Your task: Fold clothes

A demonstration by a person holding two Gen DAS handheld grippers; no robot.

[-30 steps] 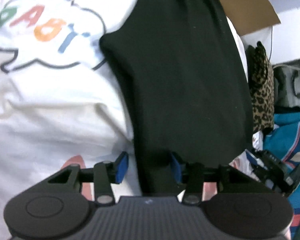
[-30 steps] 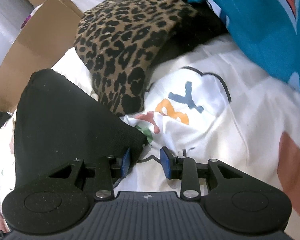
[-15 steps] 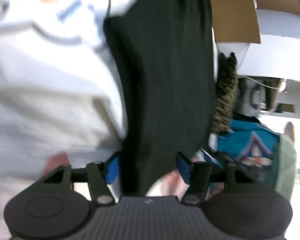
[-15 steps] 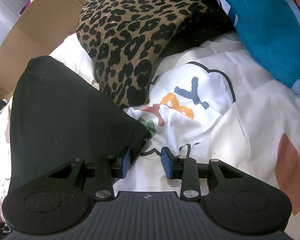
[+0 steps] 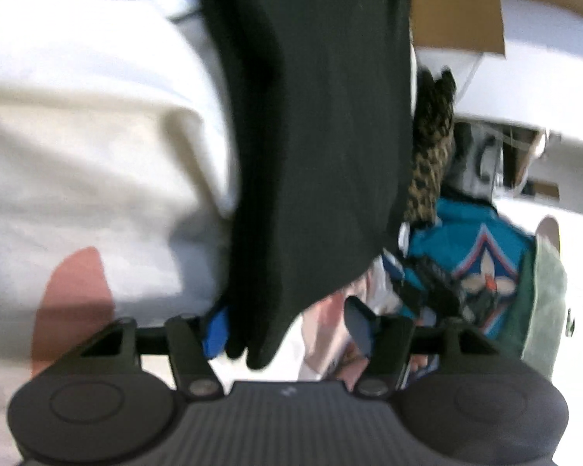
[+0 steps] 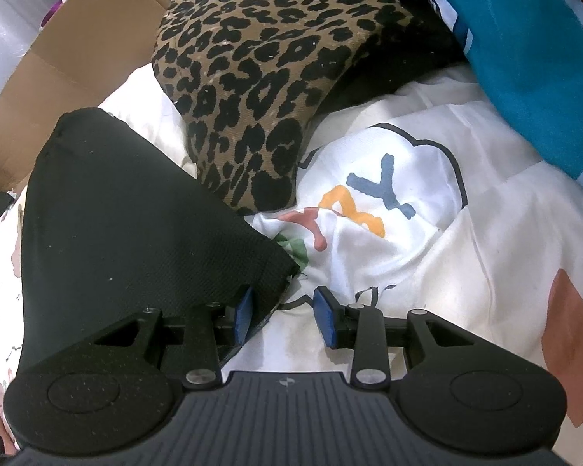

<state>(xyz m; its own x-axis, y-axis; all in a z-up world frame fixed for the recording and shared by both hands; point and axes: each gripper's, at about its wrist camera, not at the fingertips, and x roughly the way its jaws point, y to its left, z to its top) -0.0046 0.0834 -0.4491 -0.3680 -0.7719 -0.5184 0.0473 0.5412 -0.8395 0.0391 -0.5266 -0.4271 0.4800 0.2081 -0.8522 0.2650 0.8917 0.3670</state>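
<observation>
- A cardboard box [image 6: 58, 77] stands open beyond the clothes; its contents are hidden.
- The black garment [image 6: 128, 209] lies on a white printed sheet [image 6: 427, 256], just beside a leopard-print cushion [image 6: 260, 77] that touches its far edge.
- A teal cloth [image 6: 524, 58] lies beyond.
- Right gripper [image 6: 285, 314]: fingers parted, one blue pad [image 6: 244, 312] against the garment's corner.
- Left gripper [image 5: 287, 330]: fingers wide apart, the black garment [image 5: 315, 136] drooping between them, blurred.

One black cloth [image 6: 128, 217] lies beside one leopard cushion [image 6: 260, 77]. Against the cushion's far side sits one teal garment [image 6: 524, 58]; in front of it, one white printed sheet [image 6: 427, 233]. Behind the cushion stands one cardboard box [image 6: 70, 66]. Two grippers show.
</observation>
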